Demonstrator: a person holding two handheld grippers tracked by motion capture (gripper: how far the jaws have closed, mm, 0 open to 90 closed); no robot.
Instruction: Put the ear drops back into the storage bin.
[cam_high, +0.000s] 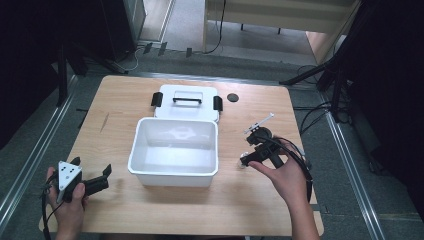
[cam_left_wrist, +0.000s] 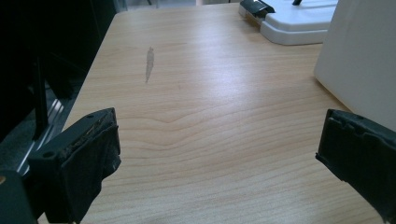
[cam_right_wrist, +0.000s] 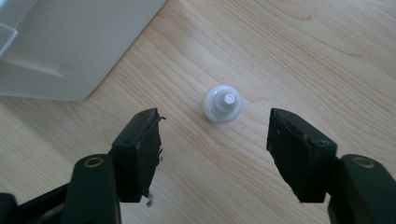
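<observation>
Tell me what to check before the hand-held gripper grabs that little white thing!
1. Right hand-held gripper open: ok.
2. Small white piece between the jaws' line, just ahead of them: ok.
3. Piece upright on the table, touching nothing else: ok.
4. Bin open and empty, lid off behind it: ok.
5. Left hand-held gripper open, away at the table's left: ok.
6. What the piece is: cannot tell.

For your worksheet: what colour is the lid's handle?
Black; the handle on the white lid shows best in the high view.
</observation>
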